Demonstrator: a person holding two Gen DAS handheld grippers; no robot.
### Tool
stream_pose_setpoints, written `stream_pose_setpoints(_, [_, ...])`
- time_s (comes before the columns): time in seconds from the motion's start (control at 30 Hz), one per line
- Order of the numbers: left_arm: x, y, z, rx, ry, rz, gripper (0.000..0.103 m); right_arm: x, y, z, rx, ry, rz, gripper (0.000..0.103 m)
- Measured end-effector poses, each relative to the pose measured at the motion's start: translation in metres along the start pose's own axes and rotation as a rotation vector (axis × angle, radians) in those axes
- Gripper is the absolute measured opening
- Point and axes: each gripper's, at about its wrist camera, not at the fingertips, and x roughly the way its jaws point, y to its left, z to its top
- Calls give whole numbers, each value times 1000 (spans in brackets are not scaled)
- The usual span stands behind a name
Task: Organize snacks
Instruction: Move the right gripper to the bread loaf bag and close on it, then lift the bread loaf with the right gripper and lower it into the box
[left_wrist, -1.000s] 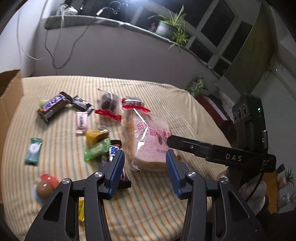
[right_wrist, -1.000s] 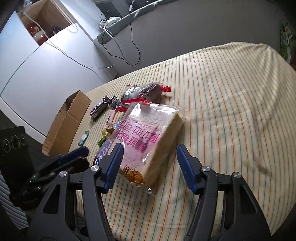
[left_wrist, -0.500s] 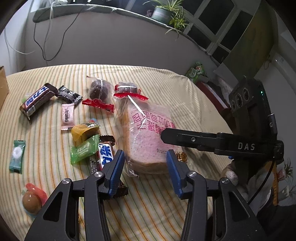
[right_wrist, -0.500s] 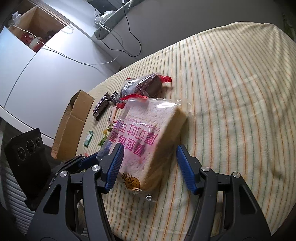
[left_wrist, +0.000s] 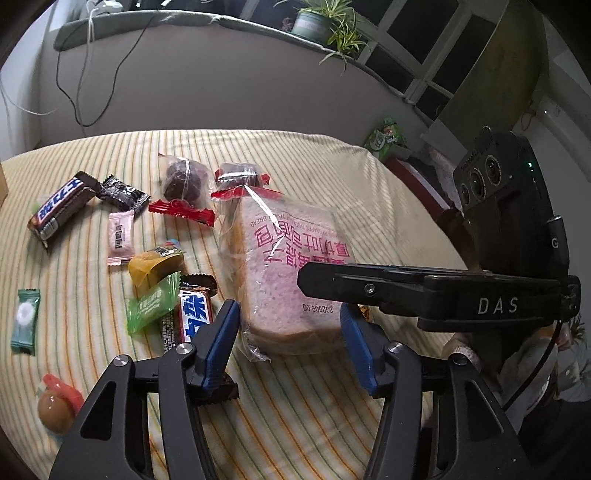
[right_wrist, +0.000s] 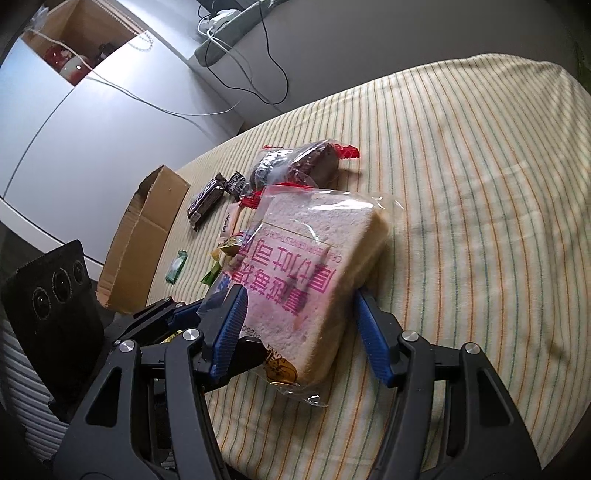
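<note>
Left tool (left_wrist: 290, 341) jaws just widened around one bread bag (left_wrist: 291, 266), right tool (right_wrist: 299, 330) open astride it, two chocolate bars.

A bag of sliced bread (left_wrist: 288, 266) in clear plastic with pink print lay flat on the striped cloth. Left of it lay small snacks: two chocolate bars (left_wrist: 59, 206), wrapped candies (left_wrist: 120, 236) and two dark cakes (left_wrist: 183, 181).
</note>
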Motion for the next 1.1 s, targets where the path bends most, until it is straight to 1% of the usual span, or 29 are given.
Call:
stream_pose_setpoints(0.2, [-17, 0, -3, 8, -38, 1, 55, -10, 12, 1, -30, -16, -5, 63])
stream_pose_setpoints(0.47, [-54, 17, -6, -6, -113, 30, 55, -14, 48, 6, -103, -29, 10, 63])
stream_pose_setpoints(0.77, [-109, 49, -12, -54, -210, 102, 55, -5, 109, 16, -226, -27, 47, 63])
stream_pose_setpoints(0.9, [-129, 61, -16, -82, -245, 142, 55, 5, 140, 19, -279, -18, 73, 63])
stream_pose_setpoints(1.1, [-161, 91, -24, -136, -294, 210, 55, 25, 184, 20, -344, 5, 126, 63])
